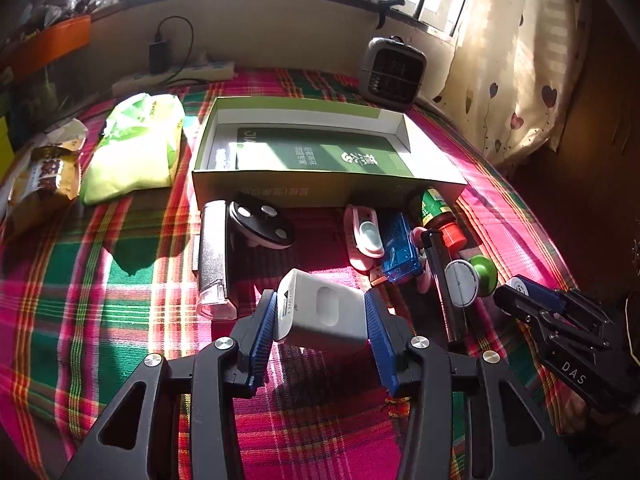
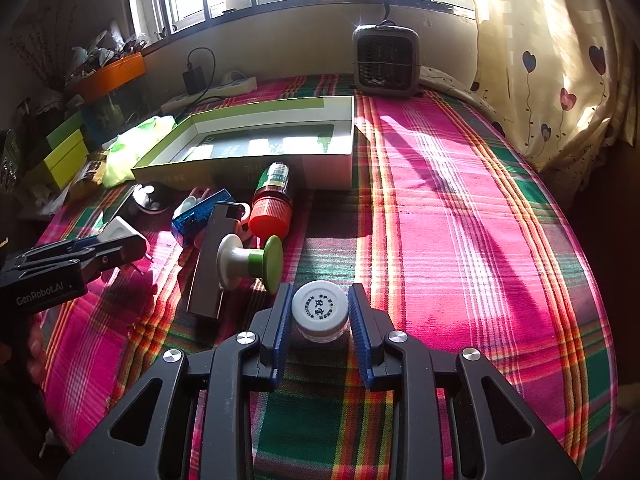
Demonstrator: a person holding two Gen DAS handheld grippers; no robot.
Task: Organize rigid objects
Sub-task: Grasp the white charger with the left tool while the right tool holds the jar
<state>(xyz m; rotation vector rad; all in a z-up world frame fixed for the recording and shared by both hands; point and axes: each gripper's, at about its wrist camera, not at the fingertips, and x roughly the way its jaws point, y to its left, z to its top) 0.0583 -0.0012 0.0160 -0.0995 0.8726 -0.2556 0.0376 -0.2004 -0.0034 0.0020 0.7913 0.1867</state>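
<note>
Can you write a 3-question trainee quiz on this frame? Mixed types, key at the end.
1. True or false: the left claw holds the white charger block lifted off the plaid cloth.
2. Multiple choice: what sits between the right claw's fingers? A) orange-capped bottle B) small white-lidded jar C) blue USB gadget
3. Fill in: the open green box holds a flat green ____ and nothing else that is visible.

Key:
1. True; its shadow falls on the cloth below it.
2. B, the small white-lidded jar; the orange-capped bottle and blue USB gadget lie on the cloth.
3. Packet.
</note>
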